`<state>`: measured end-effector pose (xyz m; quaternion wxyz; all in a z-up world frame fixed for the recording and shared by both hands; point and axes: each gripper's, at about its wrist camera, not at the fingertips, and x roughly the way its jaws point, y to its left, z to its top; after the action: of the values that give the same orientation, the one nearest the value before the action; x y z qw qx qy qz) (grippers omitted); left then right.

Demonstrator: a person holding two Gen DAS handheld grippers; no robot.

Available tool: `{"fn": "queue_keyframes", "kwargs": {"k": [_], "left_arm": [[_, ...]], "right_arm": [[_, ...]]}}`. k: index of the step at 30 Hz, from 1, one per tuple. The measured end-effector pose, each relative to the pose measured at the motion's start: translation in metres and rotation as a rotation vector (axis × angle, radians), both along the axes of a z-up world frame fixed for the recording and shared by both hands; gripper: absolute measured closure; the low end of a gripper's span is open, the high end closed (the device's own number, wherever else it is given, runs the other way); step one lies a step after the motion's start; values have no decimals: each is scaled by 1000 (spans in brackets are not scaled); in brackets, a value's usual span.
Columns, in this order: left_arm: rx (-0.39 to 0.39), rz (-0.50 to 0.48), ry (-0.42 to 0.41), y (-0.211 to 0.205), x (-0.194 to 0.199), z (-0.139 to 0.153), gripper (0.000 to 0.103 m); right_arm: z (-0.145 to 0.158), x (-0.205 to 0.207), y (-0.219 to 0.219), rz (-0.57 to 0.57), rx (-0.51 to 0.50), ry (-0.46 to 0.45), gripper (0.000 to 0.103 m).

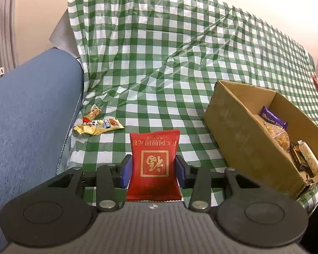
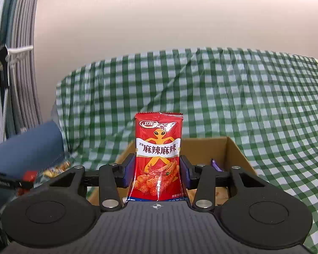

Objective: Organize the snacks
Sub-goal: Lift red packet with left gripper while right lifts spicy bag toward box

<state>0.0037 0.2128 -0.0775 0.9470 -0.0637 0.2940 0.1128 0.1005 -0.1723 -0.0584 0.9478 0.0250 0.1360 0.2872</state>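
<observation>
Both grippers carry snacks toward the cardboard box (image 1: 239, 135): the left gripper (image 1: 154, 169) clamps a red packet (image 1: 154, 165), the right gripper (image 2: 156, 169) clamps a spicy-strip packet (image 2: 158, 158) just above the box, likely for dropping in.

- Cloth (image 1: 180, 53): green and white checks.
- Sofa arm (image 1: 31, 105): blue.
- Cardboard box (image 1: 243, 137): plain brown.
- Square packet (image 1: 154, 165): dark red with gold lettering and a gold seal.
- Tall packet (image 2: 158, 158): bright red, an orange alien figure, a white band bearing dark characters.
- Wrapper in the box (image 1: 273, 117): purple.
- Loose wrappers (image 1: 97, 123): yellow, white and red.
- Gripper pads (image 1: 125, 170): blue, on black arms.
</observation>
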Motion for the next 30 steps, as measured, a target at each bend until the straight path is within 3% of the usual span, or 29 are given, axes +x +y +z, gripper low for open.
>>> {"fn": "queue_keyframes", "kwargs": {"k": [6, 12, 14, 22, 30], "left_arm": [[19, 4, 11, -3, 5, -1, 56], [105, -61, 96, -23, 22, -7, 56], [75, -50, 90, -26, 26, -3, 56], [9, -93, -33, -79, 41, 45, 56], [70, -177, -146, -157, 61, 86, 56]], "right_arm": [[-9, 8, -4, -5, -18, -21, 57], [-10, 14, -3, -23, 13, -13, 57], [-11, 16, -5, -28, 27, -8, 57], [-15, 25, -12, -38, 53, 5, 57], [-12, 18, -24, -139, 62, -100, 57]]}}
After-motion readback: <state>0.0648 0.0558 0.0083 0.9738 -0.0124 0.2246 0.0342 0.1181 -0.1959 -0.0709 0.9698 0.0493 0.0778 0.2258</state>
